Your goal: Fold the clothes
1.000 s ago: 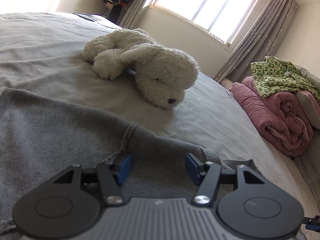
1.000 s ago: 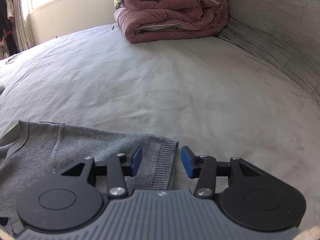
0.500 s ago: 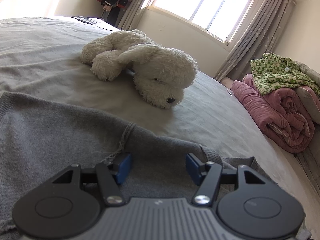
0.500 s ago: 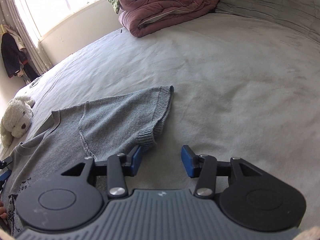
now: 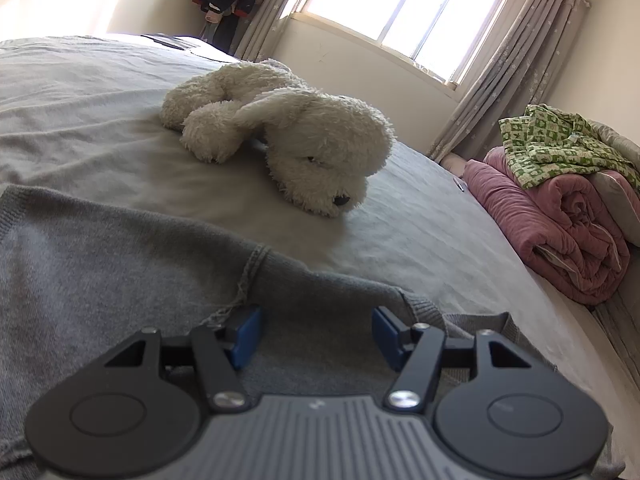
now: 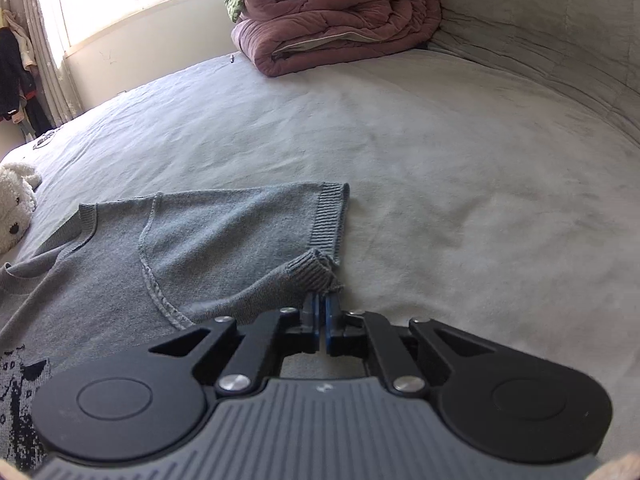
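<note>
A grey knitted sweater (image 6: 192, 240) lies spread on the bed, with a dark print at its lower left. My right gripper (image 6: 320, 312) is shut on the ribbed cuff (image 6: 316, 274) of its short sleeve, which is bunched at the fingertips. In the left wrist view the sweater (image 5: 120, 280) fills the foreground. My left gripper (image 5: 316, 332) is open and hovers over the shoulder seam near the neckline, holding nothing.
A white plush dog (image 5: 296, 148) lies on the grey bedsheet (image 6: 440, 152) just beyond the sweater; it also shows in the right wrist view (image 6: 14, 208). A rolled pink quilt (image 6: 340, 12) with a green patterned cloth (image 5: 560, 140) sits at the bed's head.
My right gripper has closed on the sleeve cuff, which was beside its open fingers half a second ago. The left gripper has stayed open over the shoulder.
</note>
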### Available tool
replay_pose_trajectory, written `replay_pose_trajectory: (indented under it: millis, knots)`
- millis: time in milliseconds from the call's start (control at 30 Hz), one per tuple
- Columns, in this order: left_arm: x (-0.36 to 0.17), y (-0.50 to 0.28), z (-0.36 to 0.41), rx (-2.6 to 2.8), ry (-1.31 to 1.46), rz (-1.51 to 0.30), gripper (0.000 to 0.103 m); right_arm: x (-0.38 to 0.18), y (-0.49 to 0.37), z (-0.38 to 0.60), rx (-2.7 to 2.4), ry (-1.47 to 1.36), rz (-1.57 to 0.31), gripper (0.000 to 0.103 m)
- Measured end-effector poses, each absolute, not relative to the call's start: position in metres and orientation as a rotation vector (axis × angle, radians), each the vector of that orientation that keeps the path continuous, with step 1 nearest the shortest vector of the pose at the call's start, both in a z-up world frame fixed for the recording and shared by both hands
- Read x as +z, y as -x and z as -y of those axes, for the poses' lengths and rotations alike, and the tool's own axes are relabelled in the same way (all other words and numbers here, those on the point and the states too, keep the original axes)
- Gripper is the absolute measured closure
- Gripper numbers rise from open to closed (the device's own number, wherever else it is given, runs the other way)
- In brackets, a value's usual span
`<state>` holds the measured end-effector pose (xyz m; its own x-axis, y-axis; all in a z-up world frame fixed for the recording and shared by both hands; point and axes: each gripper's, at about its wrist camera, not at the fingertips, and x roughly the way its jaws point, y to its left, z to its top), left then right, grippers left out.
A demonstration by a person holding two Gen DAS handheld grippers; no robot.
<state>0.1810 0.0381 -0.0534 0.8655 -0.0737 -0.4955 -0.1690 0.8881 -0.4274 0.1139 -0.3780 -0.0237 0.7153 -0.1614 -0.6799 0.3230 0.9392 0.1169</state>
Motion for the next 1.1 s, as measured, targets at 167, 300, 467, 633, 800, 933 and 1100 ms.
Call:
replay_pose_trajectory:
  millis: [167, 300, 467, 633, 800, 933, 1100]
  knots:
    - [-0.053, -0.181, -0.039, 0.049, 0.49, -0.528, 0.041, -0.033, -0.11, 0.378, -0.38, -0.149, -0.767, 0.103]
    - [-0.053, -0.181, -0.04, 0.048, 0.493, -0.529, 0.041, -0.017, -0.117, 0.365, -0.357, -0.135, -0.727, 0.088]
    - [-0.052, -0.181, -0.04, 0.048, 0.495, -0.531, 0.041, 0.004, -0.141, 0.325, -0.212, -0.123, -0.665, 0.061]
    - [-0.053, -0.181, -0.038, 0.05, 0.485, -0.53, 0.041, 0.017, -0.188, 0.268, -0.069, -0.23, -0.611, 0.061]
    - [-0.053, -0.181, -0.038, 0.049, 0.484, -0.53, 0.041, 0.009, -0.217, 0.214, 0.066, -0.353, -0.616, 0.061]
    - [-0.053, -0.183, -0.036, 0.05, 0.466, -0.531, 0.041, -0.01, -0.224, 0.185, 0.129, -0.39, -0.646, 0.061]
    - [-0.052, -0.185, -0.028, 0.058, 0.406, -0.536, 0.038, -0.037, -0.224, 0.183, 0.199, -0.428, -0.67, 0.06]
